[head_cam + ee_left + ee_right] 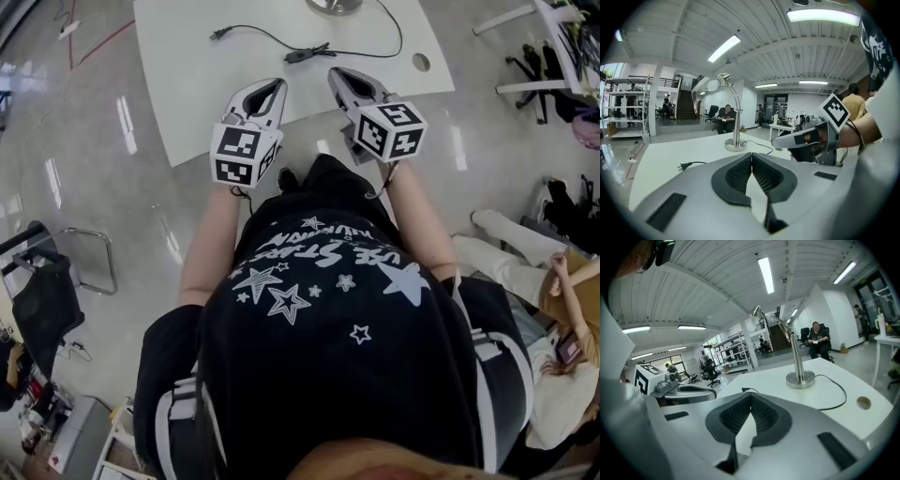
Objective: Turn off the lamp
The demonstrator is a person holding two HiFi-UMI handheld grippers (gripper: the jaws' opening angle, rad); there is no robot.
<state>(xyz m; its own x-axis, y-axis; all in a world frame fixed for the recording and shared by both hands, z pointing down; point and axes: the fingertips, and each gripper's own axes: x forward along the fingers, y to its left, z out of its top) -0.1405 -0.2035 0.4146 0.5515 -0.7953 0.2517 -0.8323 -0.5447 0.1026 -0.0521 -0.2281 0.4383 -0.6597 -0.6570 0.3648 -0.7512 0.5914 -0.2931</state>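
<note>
A silver gooseneck desk lamp (735, 140) stands on the far part of the white table (187, 84); only its round base (334, 5) shows in the head view. Its head (714, 85) looks bright. The lamp's black cord runs across the table through an inline switch (298, 55) to a loose plug (219, 35). My left gripper (274, 84) and right gripper (337, 72) hover side by side over the table's near edge, both shut and empty. In the right gripper view the lamp (800, 378) stands ahead to the right of my right gripper (750, 397).
A round cable hole (421, 62) sits near the table's right edge. A black chair (47, 291) stands at the left and a seated person (553, 281) at the right. More desks, chairs and shelves (726, 355) fill the room behind.
</note>
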